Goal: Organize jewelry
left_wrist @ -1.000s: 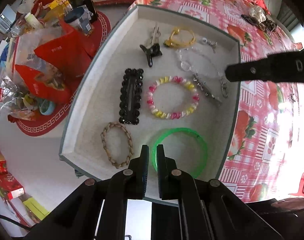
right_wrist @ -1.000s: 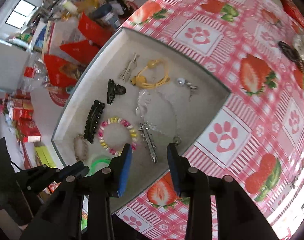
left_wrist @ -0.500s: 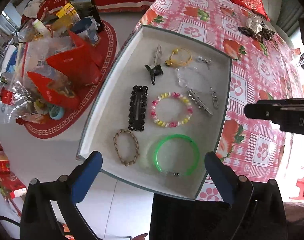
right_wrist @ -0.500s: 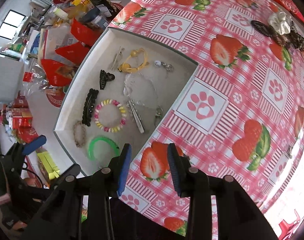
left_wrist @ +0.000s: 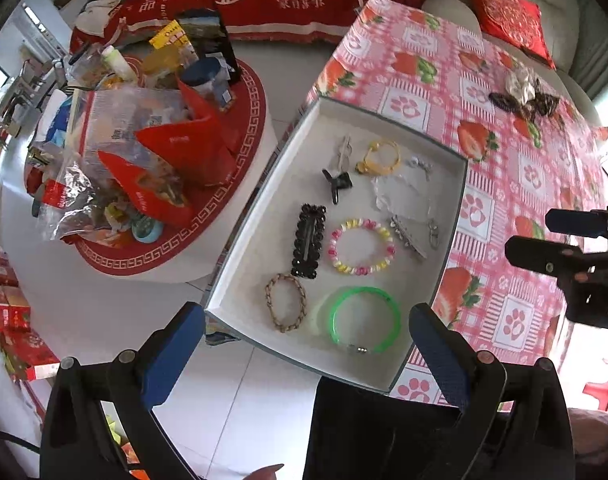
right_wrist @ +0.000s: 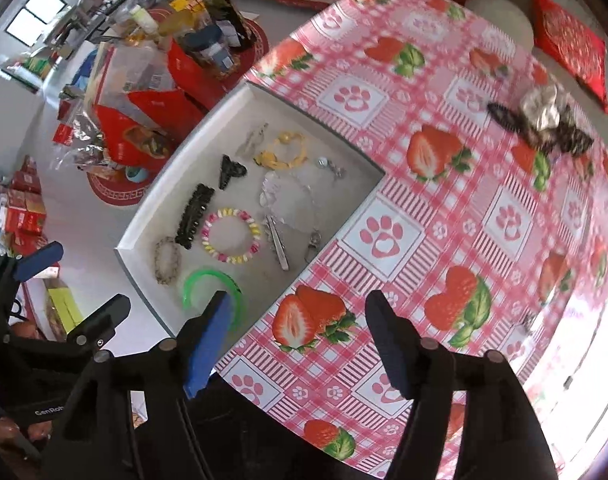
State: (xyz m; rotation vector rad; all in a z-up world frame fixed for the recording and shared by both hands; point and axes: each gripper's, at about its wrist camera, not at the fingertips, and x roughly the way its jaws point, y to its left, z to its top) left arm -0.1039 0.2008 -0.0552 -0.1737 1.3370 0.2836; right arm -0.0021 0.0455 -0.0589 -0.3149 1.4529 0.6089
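I held the left gripper (left_wrist: 304,344) with its jaws spread wide and empty above the tray (left_wrist: 456,216). Inside it, from nine o'clock across to three, lay the braided bracelet (left_wrist: 285,302), black clip (left_wrist: 309,241), green bangle (left_wrist: 366,318), beaded bracelet (left_wrist: 362,246) and silver chain (left_wrist: 420,216). My right gripper (right_wrist: 294,330) had just been opening, nothing between its jaws. I judged most pieces sorted; the dark hair pieces (right_wrist: 544,126) at two o'clock on the tablecloth (right_wrist: 444,208) remained outside.
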